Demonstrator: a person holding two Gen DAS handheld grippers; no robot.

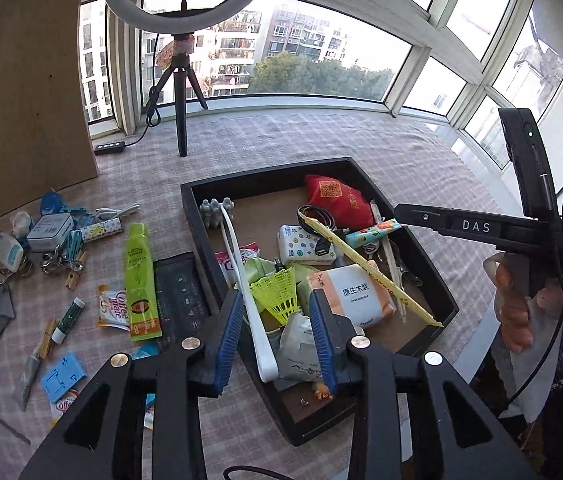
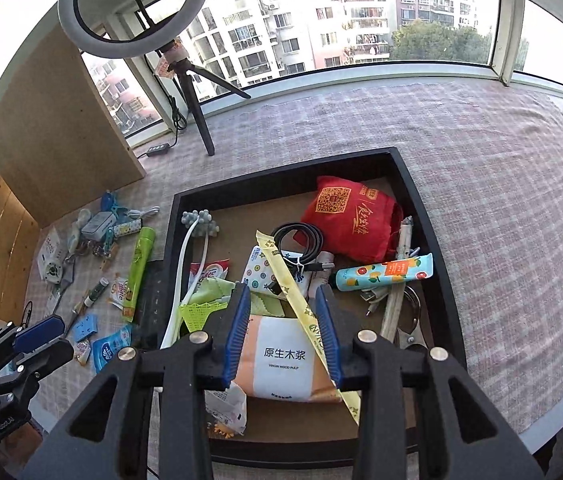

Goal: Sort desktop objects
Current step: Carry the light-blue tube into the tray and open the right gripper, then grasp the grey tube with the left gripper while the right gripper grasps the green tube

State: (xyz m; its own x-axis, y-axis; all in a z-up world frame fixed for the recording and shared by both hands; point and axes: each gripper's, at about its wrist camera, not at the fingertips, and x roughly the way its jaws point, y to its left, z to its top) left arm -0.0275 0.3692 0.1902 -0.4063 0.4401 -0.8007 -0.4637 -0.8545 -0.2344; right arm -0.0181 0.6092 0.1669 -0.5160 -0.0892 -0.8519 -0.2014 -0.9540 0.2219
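A black tray (image 1: 197,216) (image 2: 417,200) on the checked cloth holds a red pouch (image 1: 337,200) (image 2: 349,216), an orange-and-white tissue pack (image 1: 357,292) (image 2: 281,360), a yellow-green shuttlecock (image 1: 277,292) (image 2: 201,312), a long yellow sachet (image 1: 361,264) and a fruit-print tube (image 2: 385,272). My left gripper (image 1: 275,340) (image 2: 41,344) hangs open over the tray's near left corner, above a white handle (image 1: 257,336), gripping nothing. My right gripper (image 2: 283,332) (image 1: 399,213) is open above the tissue pack and clear of it.
Loose items lie left of the tray: a green tube (image 1: 139,276), a black remote (image 1: 181,296), creamer sachets (image 1: 113,312), clothespins, keys, a white box (image 1: 49,232). A ring light on a tripod (image 1: 181,120) stands at the back, beside a wooden board (image 1: 21,100). A person's hand (image 1: 513,312) holds the right gripper.
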